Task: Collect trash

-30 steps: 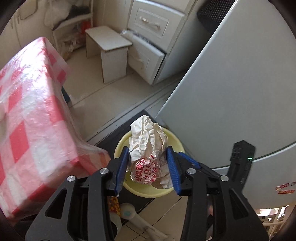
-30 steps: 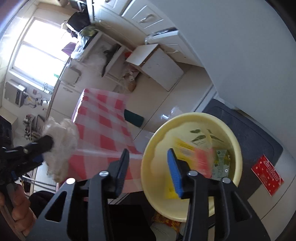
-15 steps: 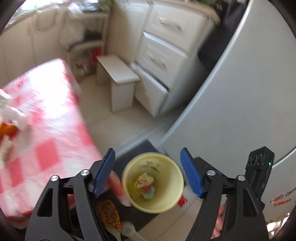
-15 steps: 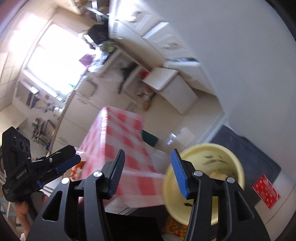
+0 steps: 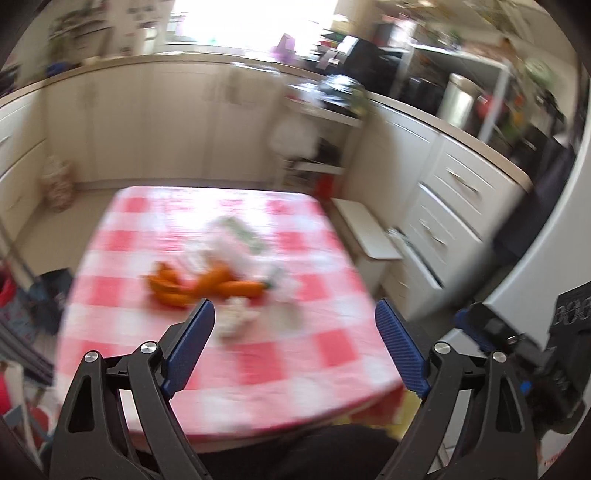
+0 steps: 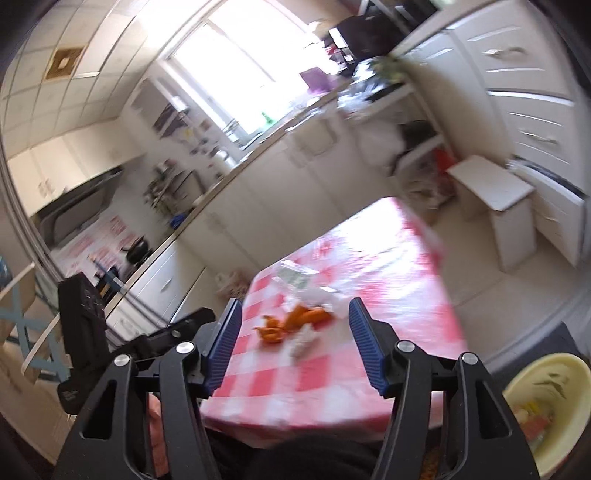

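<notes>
Several scraps [image 5: 236, 317] on red-checked tablecloth [image 5: 258, 362]

peels [image 5: 207, 286] and wrappers [image 5: 229, 240] on table [image 5: 295, 362].

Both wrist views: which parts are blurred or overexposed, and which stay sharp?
Left wrist view: checked tablecloth and orange peels smeared; window blown out; left gripper sharp. Right wrist view: the same, right gripper crisp, yellow bin bent by fisheye.

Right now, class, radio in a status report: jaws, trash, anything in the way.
Left gripper and right gripper empty, jaws opening. Trash pile on checked table. Yellow bin holds scraps. Path clear.
</notes>
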`<state>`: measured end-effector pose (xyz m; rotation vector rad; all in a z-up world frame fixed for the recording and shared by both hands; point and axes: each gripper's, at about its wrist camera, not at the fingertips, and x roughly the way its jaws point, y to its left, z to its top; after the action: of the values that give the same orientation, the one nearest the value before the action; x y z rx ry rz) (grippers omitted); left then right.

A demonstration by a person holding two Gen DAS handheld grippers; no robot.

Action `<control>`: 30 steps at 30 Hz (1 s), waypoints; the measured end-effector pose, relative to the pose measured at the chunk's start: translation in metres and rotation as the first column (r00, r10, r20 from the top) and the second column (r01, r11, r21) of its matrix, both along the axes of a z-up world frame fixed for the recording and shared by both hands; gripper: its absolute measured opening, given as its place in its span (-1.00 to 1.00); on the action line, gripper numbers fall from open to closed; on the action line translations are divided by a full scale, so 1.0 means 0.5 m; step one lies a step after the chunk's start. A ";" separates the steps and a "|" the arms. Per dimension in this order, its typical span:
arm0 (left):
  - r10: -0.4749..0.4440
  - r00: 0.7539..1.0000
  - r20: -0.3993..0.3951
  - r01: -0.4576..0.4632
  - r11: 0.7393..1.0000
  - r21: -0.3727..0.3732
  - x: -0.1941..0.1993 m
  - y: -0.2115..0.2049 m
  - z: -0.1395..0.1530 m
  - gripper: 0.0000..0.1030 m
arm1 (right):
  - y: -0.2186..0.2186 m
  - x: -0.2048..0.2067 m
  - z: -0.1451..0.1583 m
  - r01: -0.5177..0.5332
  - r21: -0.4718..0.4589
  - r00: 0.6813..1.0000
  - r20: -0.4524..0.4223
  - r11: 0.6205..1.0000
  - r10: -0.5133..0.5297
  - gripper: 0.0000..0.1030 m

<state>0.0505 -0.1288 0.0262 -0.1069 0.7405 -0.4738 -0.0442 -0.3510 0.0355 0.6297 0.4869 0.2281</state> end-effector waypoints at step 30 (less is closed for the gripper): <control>0.200 0.970 -0.137 -0.215 0.971 -0.106 0.118 0.292 -0.114 0.74 | 0.254 0.200 -0.050 -0.201 -0.073 0.978 -0.077 0.977 0.195 0.33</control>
<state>0.1093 0.0174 -0.0307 -0.3271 0.8134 -0.3125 0.0559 -0.2242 0.0106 0.5115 0.6238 0.3749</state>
